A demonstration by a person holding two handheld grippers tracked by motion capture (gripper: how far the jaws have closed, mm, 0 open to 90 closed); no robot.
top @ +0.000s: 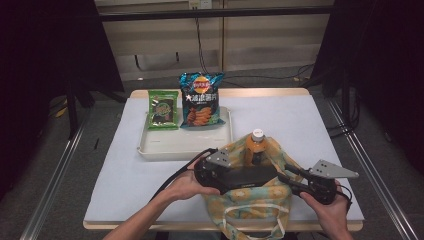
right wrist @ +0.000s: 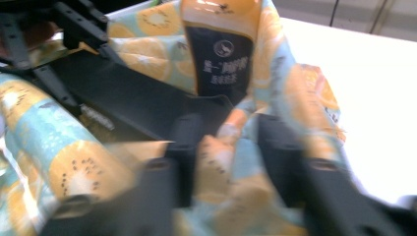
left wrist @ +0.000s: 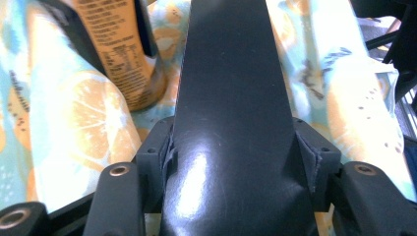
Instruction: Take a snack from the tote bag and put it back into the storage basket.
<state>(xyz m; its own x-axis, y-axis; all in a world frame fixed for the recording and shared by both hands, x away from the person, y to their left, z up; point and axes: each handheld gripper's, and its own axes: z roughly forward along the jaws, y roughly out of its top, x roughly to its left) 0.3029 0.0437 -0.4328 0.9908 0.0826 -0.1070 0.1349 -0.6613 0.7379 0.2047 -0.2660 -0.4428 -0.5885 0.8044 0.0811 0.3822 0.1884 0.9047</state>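
A fruit-print cloth bag lies open near the table's front edge, with an orange bottle standing upright in it. My left gripper is shut on a flat glossy black packet that lies across the bag's mouth. In the left gripper view the packet runs up between the jaws of that gripper, with the bottle just to its left. My right gripper is at the bag's right side. In the right gripper view that gripper is shut on a fold of the bag's cloth, below the bottle.
A white tray sits behind the bag, left of centre. In it stand a green snack bag and a blue crisp bag. The white table cover lies bare at the right. Dark curtains and metal rails flank the table.
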